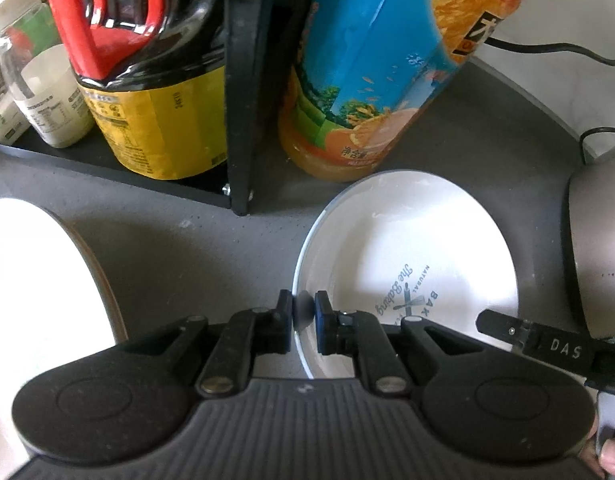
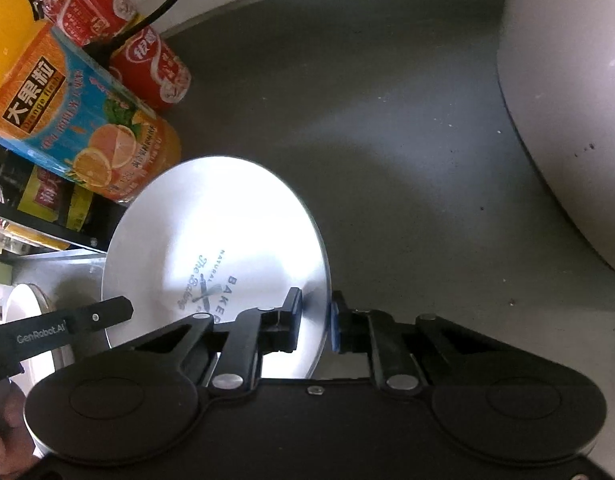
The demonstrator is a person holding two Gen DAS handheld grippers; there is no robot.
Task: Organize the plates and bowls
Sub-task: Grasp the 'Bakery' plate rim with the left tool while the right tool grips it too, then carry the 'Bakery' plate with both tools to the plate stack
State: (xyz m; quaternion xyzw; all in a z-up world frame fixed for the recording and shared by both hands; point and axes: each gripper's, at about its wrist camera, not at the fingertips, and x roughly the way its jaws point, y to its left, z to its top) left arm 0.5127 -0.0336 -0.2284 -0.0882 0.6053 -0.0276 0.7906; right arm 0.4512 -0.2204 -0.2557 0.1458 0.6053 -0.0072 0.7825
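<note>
Both our grippers, left point(image 1: 303, 312) and right point(image 2: 315, 316), clamp the printed white round plate's point(image 1: 407, 248) opposite rims; grey countertop point(image 2: 387, 140) lies open beyond

You've got two plates point(image 1: 407, 240) point(image 1: 35, 280), one orange juice bottle point(image 1: 367, 80), one dark sauce bottle point(image 1: 155, 80), two red cans point(image 2: 151, 68) point(image 2: 87, 4), and perhaps two small white jars point(image 1: 51, 100).

Each camera sits just behind its own gripper, looking forward and steeply down at the grey bench point(image 1: 179, 256) from close by. Both views share the printed white plate point(image 1: 439, 248) point(image 2: 211, 216) and orange juice bottle point(image 1: 363, 80) point(image 2: 79, 128).
</note>
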